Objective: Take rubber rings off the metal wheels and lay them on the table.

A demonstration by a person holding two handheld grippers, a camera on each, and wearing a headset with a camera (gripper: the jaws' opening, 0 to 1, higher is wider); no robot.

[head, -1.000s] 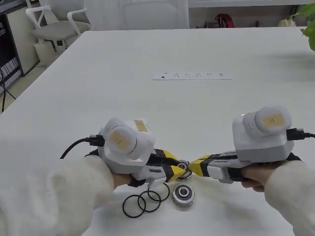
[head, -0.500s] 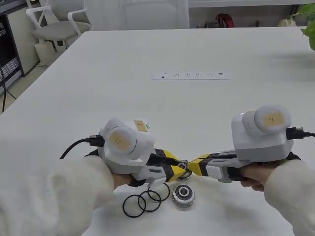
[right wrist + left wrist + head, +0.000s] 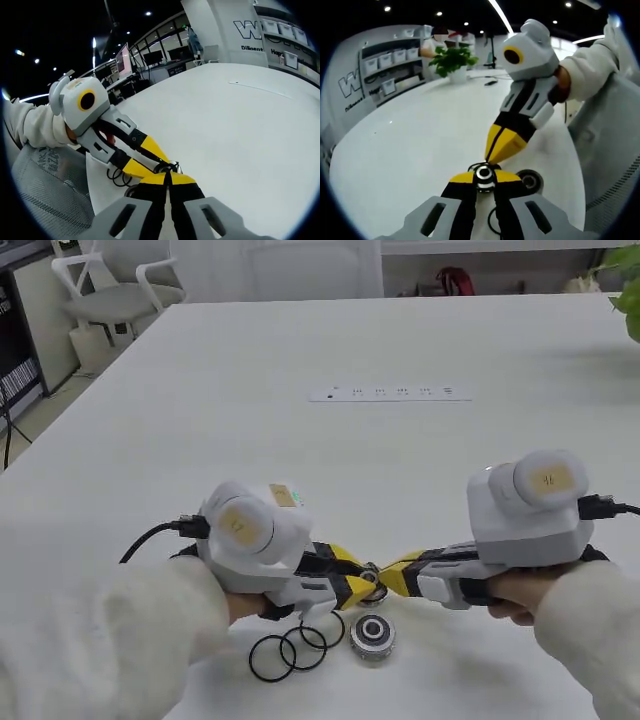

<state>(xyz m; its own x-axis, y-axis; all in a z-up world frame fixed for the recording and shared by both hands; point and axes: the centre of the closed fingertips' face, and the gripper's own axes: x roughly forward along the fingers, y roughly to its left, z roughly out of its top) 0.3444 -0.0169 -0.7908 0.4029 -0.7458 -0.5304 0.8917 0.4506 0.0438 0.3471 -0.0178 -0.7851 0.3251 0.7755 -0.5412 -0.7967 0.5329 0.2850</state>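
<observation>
Yellow tips on black for the left claw, white body behind, and the right claw matched it. Silver wheel with a black rim was in the left claw. Just below both claws, black rings showed on the white bench.

The left sleeve, at lower left of the head view, and the right sleeve, at lower right, are cream and fleecy. The left hand-held gripper has a pale grey body, black jaw links and yellow tips. A black cable leaves its rear. The right hand-held gripper matches, with its own cable at the right edge.
</observation>
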